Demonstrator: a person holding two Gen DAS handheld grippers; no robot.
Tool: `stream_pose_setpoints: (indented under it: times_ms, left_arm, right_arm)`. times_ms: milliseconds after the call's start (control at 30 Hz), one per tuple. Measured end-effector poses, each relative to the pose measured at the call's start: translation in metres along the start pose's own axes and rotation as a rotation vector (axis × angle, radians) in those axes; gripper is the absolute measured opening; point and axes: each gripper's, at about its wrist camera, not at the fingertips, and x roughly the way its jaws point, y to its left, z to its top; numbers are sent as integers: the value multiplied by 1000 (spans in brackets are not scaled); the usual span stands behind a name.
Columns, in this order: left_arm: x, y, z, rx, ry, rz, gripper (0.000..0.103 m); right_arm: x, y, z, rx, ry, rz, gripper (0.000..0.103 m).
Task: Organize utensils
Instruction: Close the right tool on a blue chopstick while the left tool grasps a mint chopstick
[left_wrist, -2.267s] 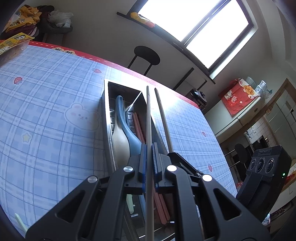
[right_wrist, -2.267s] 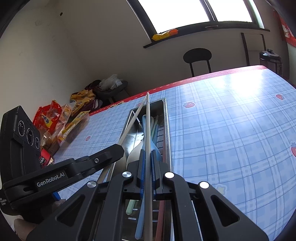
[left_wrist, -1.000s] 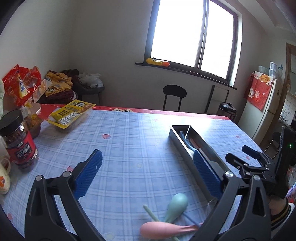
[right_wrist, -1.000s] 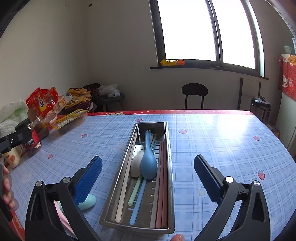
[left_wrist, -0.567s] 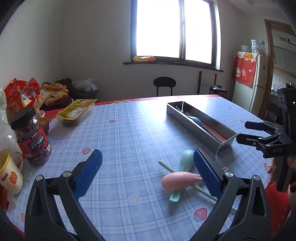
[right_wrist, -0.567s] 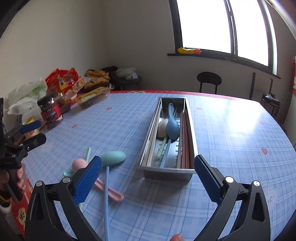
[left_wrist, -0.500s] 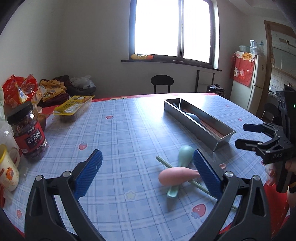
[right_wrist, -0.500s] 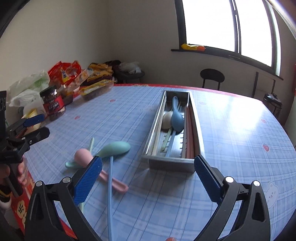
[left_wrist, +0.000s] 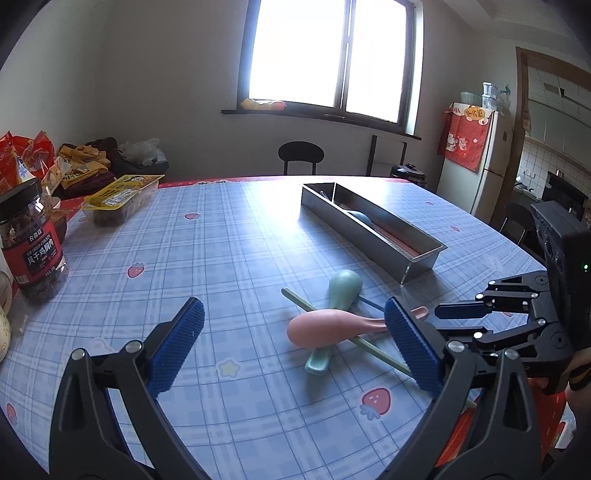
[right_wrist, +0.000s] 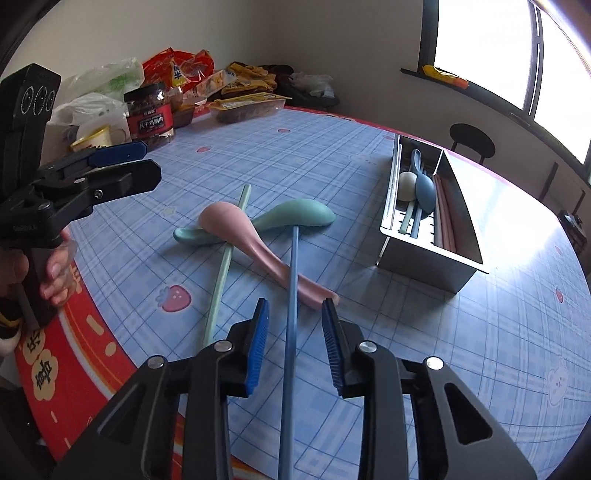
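Note:
On the blue checked tablecloth lie a pink spoon (right_wrist: 236, 229), a mint-green spoon (right_wrist: 295, 218), a green chopstick (right_wrist: 225, 258) and a blue chopstick (right_wrist: 293, 280), all crossing one another. My right gripper (right_wrist: 294, 306) straddles the blue chopstick's near end; its jaws are closing, with a gap left on each side of the stick. My left gripper (left_wrist: 293, 310) is wide open and empty, just short of the pink spoon (left_wrist: 321, 326). The steel utensil tray (right_wrist: 424, 258) beyond holds spoons and chopsticks.
A red-labelled jar (left_wrist: 33, 240), a yellow cup (right_wrist: 92, 140), a packaged snack tray (left_wrist: 118, 195) and snack bags crowd the table's left side. The red table border (right_wrist: 74, 332) runs close under both grippers. A black chair (left_wrist: 300, 155) stands beyond the table.
Both grippers let go of chopsticks over the tray and swung back to the loose utensils. The right one sank over the blue chopstick and its wide jaws narrowed around it. The left stays wide open.

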Motion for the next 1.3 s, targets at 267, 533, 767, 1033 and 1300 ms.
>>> stream_pose_setpoints:
  times_ms: [267, 533, 767, 1033, 1300]
  left_arm:
    - [1, -6, 0, 24, 18, -21, 96]
    - [8, -1, 0, -1, 50, -38, 94]
    - [18, -4, -1, 18, 104, -51, 78]
    - [25, -29, -7, 80, 183, -45, 53]
    - [39, -65, -9, 82, 263, 7, 53]
  right_arm:
    - [14, 3, -1, -15, 65, 10, 13]
    - [18, -19, -1, 89, 70, 102, 7]
    - [20, -19, 0, 89, 72, 110, 7]
    - [20, -24, 0, 108, 72, 131, 7]
    - [19, -30, -1, 139, 64, 168, 7]
